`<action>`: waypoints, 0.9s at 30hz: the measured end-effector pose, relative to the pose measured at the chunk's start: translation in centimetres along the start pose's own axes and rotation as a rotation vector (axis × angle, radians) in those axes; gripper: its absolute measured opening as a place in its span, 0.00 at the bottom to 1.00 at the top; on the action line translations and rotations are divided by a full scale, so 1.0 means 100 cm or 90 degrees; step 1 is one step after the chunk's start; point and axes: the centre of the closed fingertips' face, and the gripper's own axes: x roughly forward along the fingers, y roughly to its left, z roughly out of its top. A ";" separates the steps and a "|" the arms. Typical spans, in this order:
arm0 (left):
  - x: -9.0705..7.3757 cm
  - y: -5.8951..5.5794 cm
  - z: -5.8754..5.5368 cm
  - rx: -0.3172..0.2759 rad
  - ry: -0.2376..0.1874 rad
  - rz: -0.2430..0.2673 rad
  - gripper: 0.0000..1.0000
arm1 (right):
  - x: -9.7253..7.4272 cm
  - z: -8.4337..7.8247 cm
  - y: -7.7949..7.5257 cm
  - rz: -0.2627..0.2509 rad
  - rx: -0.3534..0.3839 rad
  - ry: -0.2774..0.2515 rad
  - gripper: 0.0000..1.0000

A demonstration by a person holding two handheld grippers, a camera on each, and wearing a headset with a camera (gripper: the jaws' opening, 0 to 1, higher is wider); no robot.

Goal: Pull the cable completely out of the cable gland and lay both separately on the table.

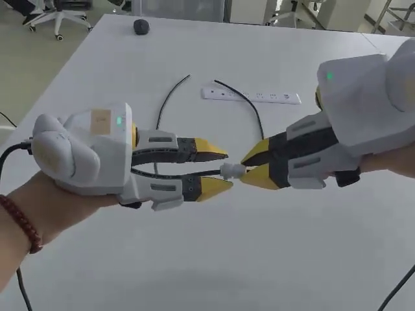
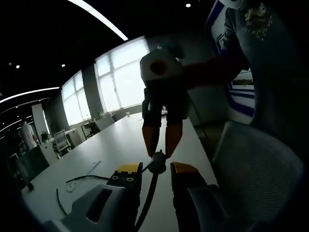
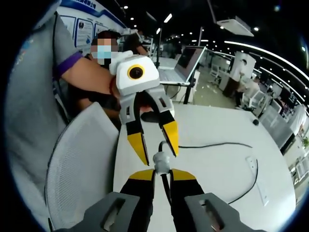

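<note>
Right hand-held gripper (image 1: 244, 170) pinches the cable gland (image 1: 232, 172) above the desk's (image 1: 259, 259) near edge; the cable (image 1: 168, 173) is not yet out, passing between the left hand-held gripper's (image 1: 227, 169) parted, empty jaws; pulling and laying down remain.

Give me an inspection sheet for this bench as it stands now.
Surface: white table, smooth top.
Job's things: white cable gland held in the air; black cable threaded through it, both runs trailing to the table.
Clutter: white power strip; dark round object near the far edge.
Grippers: right claw shut on the cable gland; left claw open, the cable running between its jaws.
Cables: black leads from the gripper handles.
Surroundings: office chairs beyond the table.
</note>
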 end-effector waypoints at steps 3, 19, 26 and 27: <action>0.000 -0.001 0.001 0.011 0.000 -0.004 0.25 | 0.000 0.002 0.000 0.001 0.001 -0.003 0.06; 0.004 0.002 0.002 0.030 -0.001 -0.007 0.17 | -0.002 0.004 0.000 0.014 0.007 -0.012 0.06; 0.003 0.004 0.006 0.043 0.002 -0.005 0.16 | -0.004 0.007 -0.003 0.023 0.031 -0.033 0.07; 0.003 0.005 0.006 0.045 0.002 -0.007 0.16 | -0.004 0.007 -0.003 0.026 0.040 -0.036 0.07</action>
